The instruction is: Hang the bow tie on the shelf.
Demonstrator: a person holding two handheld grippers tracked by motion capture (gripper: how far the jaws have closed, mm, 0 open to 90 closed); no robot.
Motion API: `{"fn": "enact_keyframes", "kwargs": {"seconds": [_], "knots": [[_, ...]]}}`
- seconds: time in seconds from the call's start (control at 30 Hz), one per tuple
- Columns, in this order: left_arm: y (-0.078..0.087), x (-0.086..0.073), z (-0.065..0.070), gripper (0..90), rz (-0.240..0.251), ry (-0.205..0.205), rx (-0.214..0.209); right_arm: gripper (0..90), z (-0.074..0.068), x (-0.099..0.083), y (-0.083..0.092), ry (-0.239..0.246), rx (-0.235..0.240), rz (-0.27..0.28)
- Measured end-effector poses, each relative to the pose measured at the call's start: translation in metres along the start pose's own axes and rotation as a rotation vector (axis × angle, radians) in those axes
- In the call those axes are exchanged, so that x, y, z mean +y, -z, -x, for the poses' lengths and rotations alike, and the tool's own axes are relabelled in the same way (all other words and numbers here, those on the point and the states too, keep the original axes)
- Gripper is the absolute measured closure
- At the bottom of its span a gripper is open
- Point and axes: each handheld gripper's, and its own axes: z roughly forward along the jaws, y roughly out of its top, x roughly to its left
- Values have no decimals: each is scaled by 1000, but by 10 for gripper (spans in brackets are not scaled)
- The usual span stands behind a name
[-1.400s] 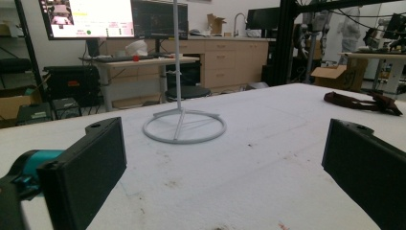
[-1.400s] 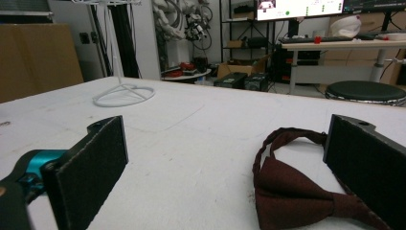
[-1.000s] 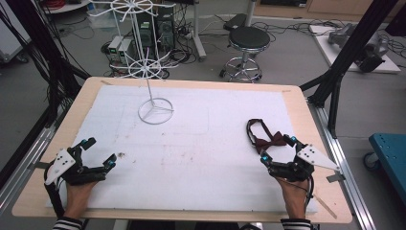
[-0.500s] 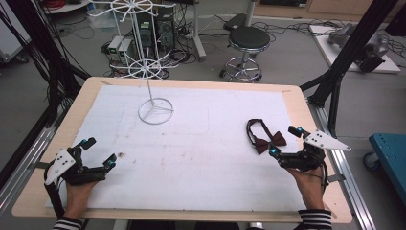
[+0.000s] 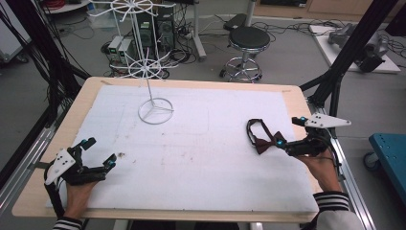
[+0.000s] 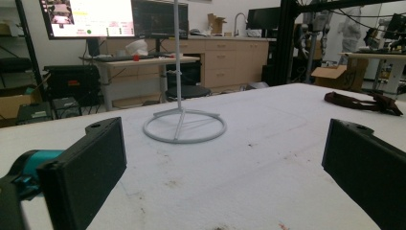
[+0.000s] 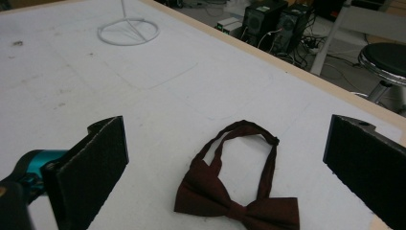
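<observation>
Right gripper (image 5: pixel 289 136) hovers over the dark red bow tie (image 7: pixel 239 191), jaws spread wide and holding nothing; the knot lies between and just ahead of its fingers (image 7: pixel 93 158), strap loop beyond them. This looks like the reach before the pick. Next: lower and close on the knot, probably for the white wire stand (image 5: pixel 154 103). Left gripper (image 5: pixel 98 155) rests wide open, empty, well apart

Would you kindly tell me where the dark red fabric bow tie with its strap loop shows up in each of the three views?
High view: dark red fabric bow tie at right of the white mat, just ahead of the right gripper.
Left gripper view: far right, lying flat.
Right gripper view: bottom centre, between the open jaws.
Shared landmark: white wire stand's ring base.
</observation>
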Motion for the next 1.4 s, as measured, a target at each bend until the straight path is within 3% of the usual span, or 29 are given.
{"fn": "enact_keyframes", "kwargs": {"seconds": [0.1,0.2,0.37,0.5,0.8,1.4], "knots": [[0,0,0,17,-2,-1,0,7,6,4,-3,10,20,-37],[0,0,0,17,-2,-1,0,7,13,6,-8,58,27,-107],[0,0,0,17,-1,0,0,7,23,9,-16,97,50,-185],[0,0,0,17,-1,-1,0,7,27,10,-19,115,76,-202],[0,0,0,17,-2,-2,0,7,41,13,-35,180,110,-308],[0,0,0,17,-1,-1,0,8,59,-8,-67,253,144,-507]]}}
